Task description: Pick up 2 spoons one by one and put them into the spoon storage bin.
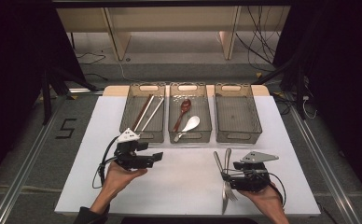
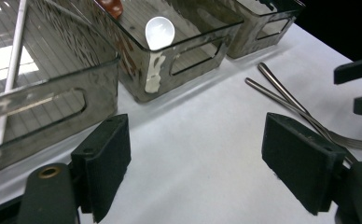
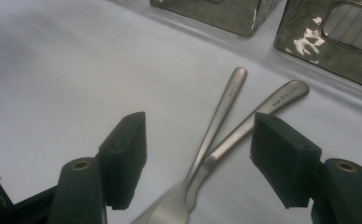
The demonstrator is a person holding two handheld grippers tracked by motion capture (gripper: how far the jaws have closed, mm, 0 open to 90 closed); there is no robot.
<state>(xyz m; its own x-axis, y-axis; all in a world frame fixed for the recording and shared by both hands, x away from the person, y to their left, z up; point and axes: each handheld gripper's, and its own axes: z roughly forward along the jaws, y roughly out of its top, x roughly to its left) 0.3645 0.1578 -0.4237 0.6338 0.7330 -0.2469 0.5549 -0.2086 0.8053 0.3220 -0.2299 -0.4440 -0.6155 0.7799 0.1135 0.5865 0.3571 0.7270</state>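
1. Forks (image 1: 226, 179), two of them, lie crossed on the white table (image 1: 179, 182) in front of the empty right-hand bin (image 1: 237, 119). Their handles point toward the bins and their tines toward the person.
2. Right tongs (image 3: 195, 156) straddle both handles with the jaws partly open. The pads touch neither fork, so nothing is gripped yet. This looks like the lead-in to a pick.
3. Left tongs (image 2: 195, 165) hang wide open and empty over bare table near the chopstick bin (image 1: 142, 116).
4. Spoon bin (image 1: 190, 119) holds a white spoon (image 1: 191, 123) and a brown spoon (image 1: 183, 112), so the sorting seems to go by type. The forks probably belong in the empty bin.
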